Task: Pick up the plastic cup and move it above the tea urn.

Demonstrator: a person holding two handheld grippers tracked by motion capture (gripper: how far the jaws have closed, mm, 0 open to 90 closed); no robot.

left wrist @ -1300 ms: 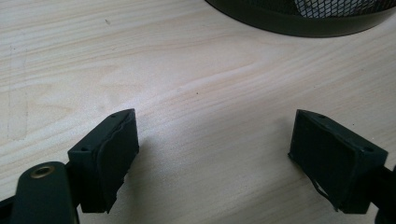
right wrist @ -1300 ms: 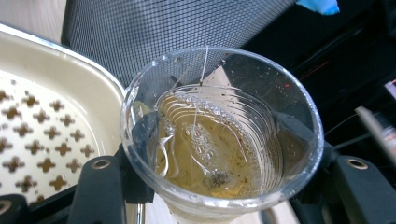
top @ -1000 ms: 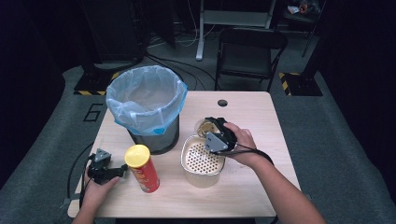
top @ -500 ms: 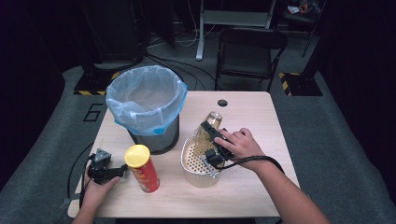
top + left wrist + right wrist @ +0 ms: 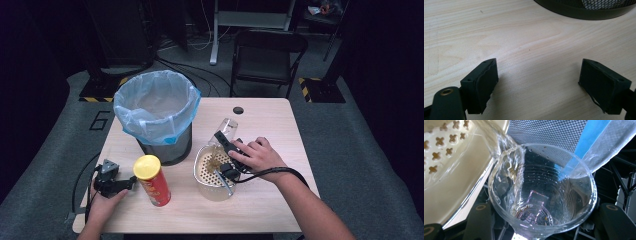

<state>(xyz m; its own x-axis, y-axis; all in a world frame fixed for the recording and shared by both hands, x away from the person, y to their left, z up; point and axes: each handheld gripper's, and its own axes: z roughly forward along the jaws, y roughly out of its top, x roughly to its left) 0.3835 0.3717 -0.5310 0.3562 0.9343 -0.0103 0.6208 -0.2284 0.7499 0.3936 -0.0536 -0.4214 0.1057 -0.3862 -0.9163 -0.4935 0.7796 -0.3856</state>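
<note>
- dim room, pale wood table (image 5: 270,125).
- clear plastic cup (image 5: 226,131) is tipped over the cream perforated strainer (image 5: 205,175), liquid running out; your right gripper (image 5: 226,150) pinches its wall.
- judged thin, light, wet and slippery, easily crushed: hold mid-wall, gently.
- left gripper (image 5: 112,181) rests spread on the table beside the red chip can (image 5: 152,181); lined bin (image 5: 156,112) behind.

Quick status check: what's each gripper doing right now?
Left gripper: open, jaws wide apart, holding nothing, low over the table.
Right gripper: shut on the clear plastic cup, tipped and pouring liquid into the perforated cream container.
</note>
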